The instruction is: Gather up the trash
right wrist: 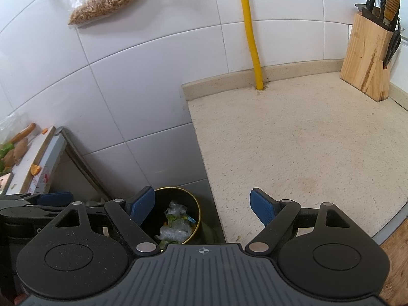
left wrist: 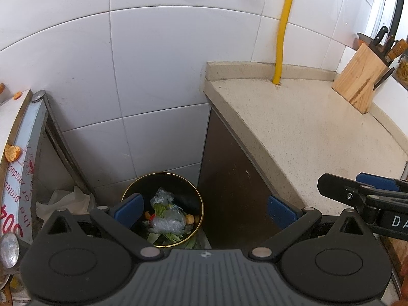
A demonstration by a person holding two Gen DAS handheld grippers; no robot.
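beside beige counter (right wrist: 306, 140) | bin (left wrist: 196, 199) below, white tiled wall (left wrist: 153, 63) | both hand-held grippers wide, empty

I see a beige speckled stone countertop (right wrist: 306, 140) with a pale wooden knife block (right wrist: 367, 58) standing at its far right corner. On the floor beside the counter sits a round black gold-rimmed waste bin (left wrist: 193, 191).
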